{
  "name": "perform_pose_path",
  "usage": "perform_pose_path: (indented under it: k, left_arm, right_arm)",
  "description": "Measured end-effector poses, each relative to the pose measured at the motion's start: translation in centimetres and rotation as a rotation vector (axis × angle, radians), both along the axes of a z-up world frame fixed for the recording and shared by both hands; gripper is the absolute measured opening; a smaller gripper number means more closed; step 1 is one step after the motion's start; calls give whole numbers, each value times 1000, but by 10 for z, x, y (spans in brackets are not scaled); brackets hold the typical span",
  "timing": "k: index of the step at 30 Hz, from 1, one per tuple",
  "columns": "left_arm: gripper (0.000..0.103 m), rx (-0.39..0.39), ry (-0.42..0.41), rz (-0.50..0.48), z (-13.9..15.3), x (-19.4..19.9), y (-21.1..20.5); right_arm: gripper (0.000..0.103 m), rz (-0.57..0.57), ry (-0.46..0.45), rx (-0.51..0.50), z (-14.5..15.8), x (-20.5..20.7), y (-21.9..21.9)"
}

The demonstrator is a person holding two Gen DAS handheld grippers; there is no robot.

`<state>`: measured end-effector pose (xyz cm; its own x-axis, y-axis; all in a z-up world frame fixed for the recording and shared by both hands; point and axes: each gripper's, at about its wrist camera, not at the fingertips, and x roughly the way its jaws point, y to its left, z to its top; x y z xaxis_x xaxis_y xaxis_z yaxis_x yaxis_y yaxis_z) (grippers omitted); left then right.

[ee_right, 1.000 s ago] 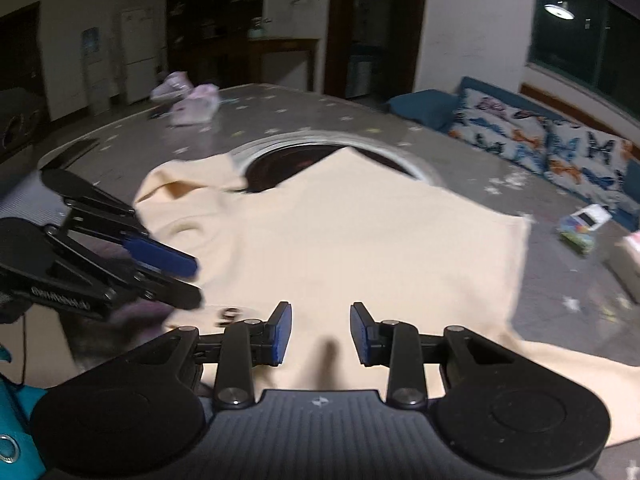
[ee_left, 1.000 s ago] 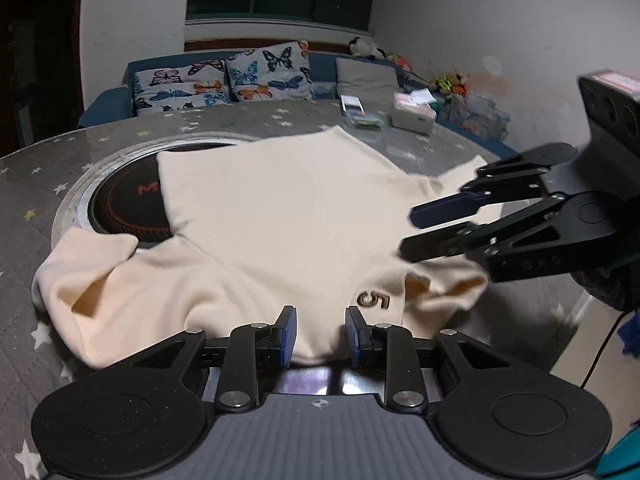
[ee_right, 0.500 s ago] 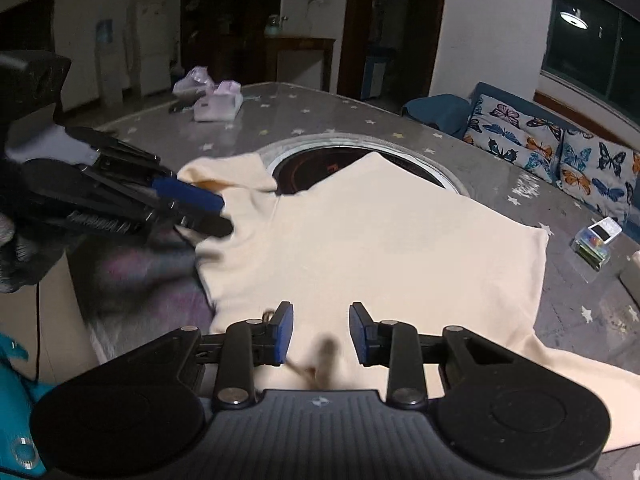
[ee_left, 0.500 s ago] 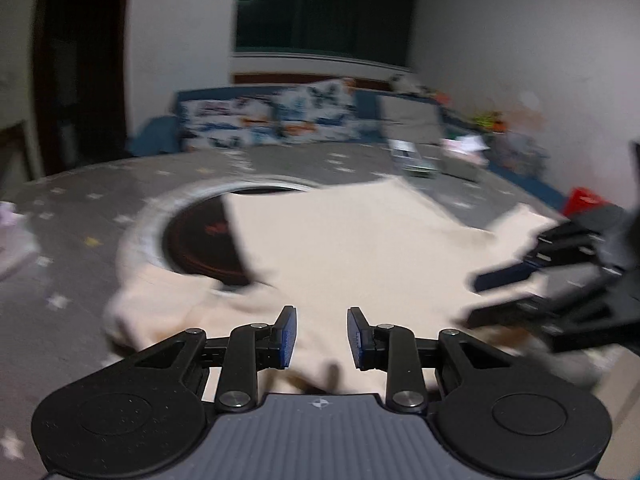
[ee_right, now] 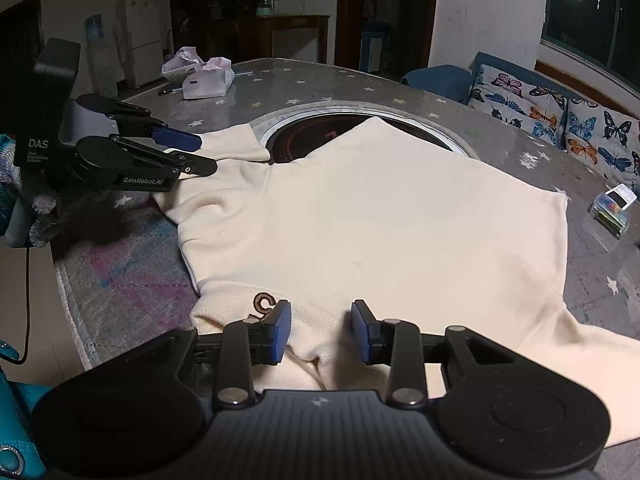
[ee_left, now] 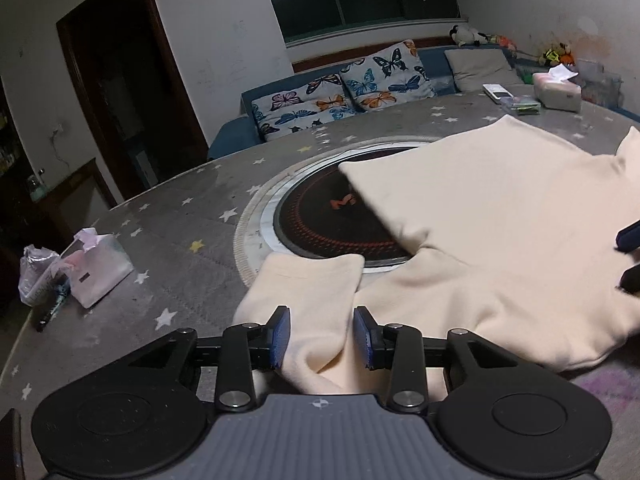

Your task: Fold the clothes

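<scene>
A cream sweatshirt point(ee_right: 380, 216) lies spread on the round grey table; it also shows in the left wrist view point(ee_left: 500, 216). It partly covers the black hotplate point(ee_left: 332, 216). My left gripper point(ee_left: 321, 338) is open, low over the left sleeve point(ee_left: 312, 284), with sleeve cloth between the jaws. In the right wrist view it point(ee_right: 200, 154) hovers at that sleeve's edge. My right gripper point(ee_right: 321, 332) is open over the near edge of the sweatshirt, beside a brown embroidered mark point(ee_right: 264, 302). Its fingertips point(ee_left: 630, 236) show at the right edge of the left wrist view.
A tissue pack and plastic bag point(ee_left: 92, 268) sit on the table's left side. A tissue box point(ee_left: 558, 94), a remote and a small box point(ee_right: 612, 210) lie at the far side. A sofa with butterfly cushions point(ee_left: 348, 88) stands behind. The table edge point(ee_right: 72, 312) is near.
My left gripper has swung left, from the collar area to the left sleeve. My right gripper has edged closer to the sweatshirt's near edge. Both stayed open.
</scene>
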<state>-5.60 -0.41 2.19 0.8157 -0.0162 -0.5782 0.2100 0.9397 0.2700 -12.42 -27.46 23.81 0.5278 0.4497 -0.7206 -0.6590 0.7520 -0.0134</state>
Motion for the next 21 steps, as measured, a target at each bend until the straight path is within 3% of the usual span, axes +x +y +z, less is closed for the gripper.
perform_pose_path:
  k: [3,4,7,13,16,21]
  left_arm:
    - [23,2,-11,15,-1,1,5]
    - [17,-13,-15,33,-1,3,9]
    - [10,-97,-26,124,5,3,27]
    - [6,-358,-65,424,15,-9,91]
    - [6,-404,-48,565,10,-13,121]
    - [9,-461,-20,601,8,-20,146]
  right_arm:
    - [34,-3,3,1,0,1,0]
    - [34,-4,4,1,0,1,1]
    - [34,-3,3,0,0,1,1]
    - [34,-1,6,2,-1,1,0]
    - [34,0,7,0,-1,1,1]
    - [34,0,7,-5,-1,1,2]
